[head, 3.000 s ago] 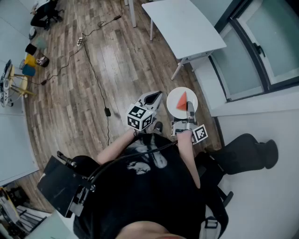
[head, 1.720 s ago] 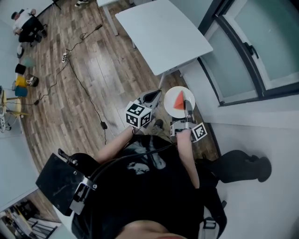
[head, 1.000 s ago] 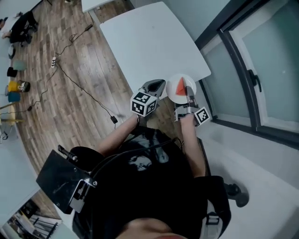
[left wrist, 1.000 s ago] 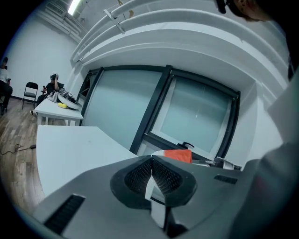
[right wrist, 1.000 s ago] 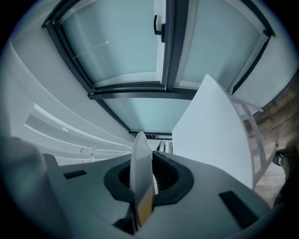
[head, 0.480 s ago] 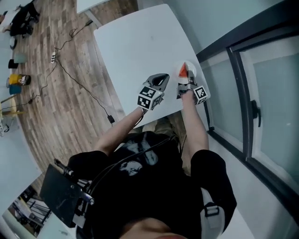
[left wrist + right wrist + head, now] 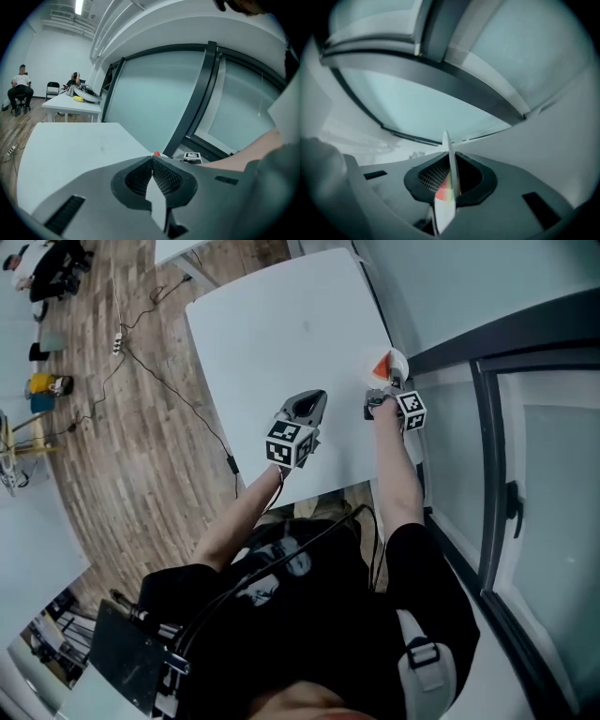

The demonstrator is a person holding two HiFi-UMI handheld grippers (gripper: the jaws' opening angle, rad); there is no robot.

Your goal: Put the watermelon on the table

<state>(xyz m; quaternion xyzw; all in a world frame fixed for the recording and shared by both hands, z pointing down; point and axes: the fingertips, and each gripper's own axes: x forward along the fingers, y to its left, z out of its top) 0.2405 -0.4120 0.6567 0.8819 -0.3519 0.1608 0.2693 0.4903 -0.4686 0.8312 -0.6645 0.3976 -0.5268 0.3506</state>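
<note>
— While the head view shows the watermelon [image 7: 381, 367] on a plate [image 7: 398, 359] just ahead of your right gripper [image 7: 379, 393], what does its own view add?
— Its jaws pinching the plate's rim. Your left gripper [image 7: 313, 401] is closed, empty.

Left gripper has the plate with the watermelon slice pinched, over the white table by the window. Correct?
No: the right gripper has the plate with the watermelon slice pinched, over the white table by the window. The right gripper view shows it; the left gripper is shut, empty.
</note>
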